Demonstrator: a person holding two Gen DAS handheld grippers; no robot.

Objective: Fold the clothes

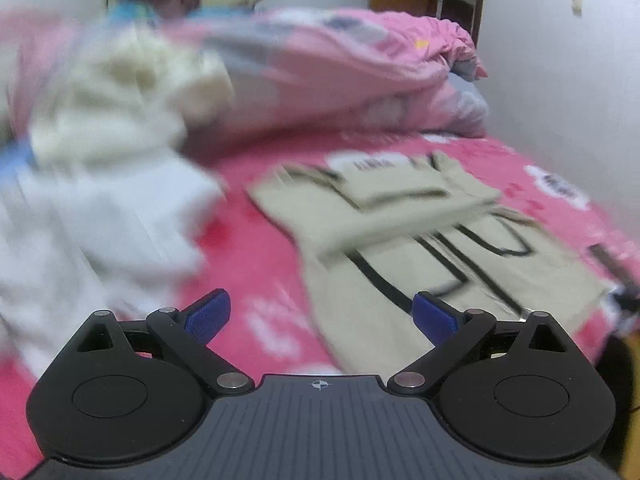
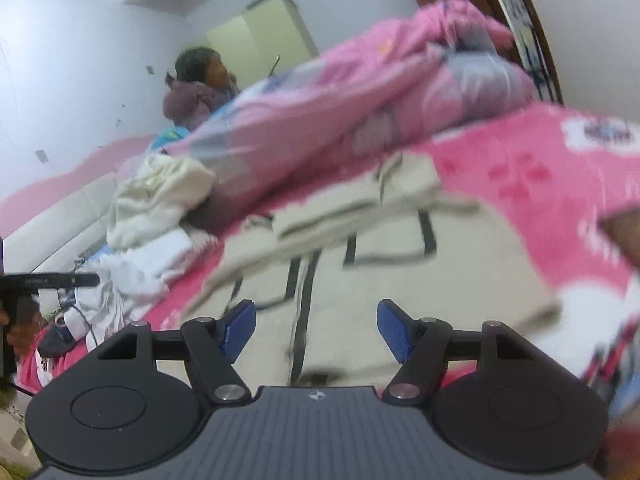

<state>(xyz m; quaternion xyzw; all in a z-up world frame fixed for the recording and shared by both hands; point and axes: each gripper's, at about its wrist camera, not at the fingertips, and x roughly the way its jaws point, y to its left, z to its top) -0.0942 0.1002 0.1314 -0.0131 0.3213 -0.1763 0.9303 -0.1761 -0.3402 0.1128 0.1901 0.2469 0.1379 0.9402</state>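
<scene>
Garment: beige top (image 1: 400,280) with black line print lies spread on the pink bed sheet (image 1: 256,248), its upper part folded over; from your left wrist view it runs from centre out toward 3 o'clock.
Clothes pile: at 9 o'clock in your left view sits a heap of white clothes (image 1: 92,220), with a cream garment (image 1: 120,92) bunched above it at 10 o'clock; both are blurred.
Quilt: pink quilt (image 1: 328,72) is heaped across 12 o'clock, behind the beige top.
Left hand-held gripper: your left hand-held gripper (image 1: 320,314) has its blue pads spread wide with nothing between them; it hangs over the sheet and the near edge of the beige top.
Right hand-held gripper: your right hand-held gripper (image 2: 316,330) stands parted, less wide, gripping nothing, with the beige top under it.
Person: at 11 o'clock in your right view someone in a purple jacket (image 2: 192,100) sits beyond the quilt.
</scene>
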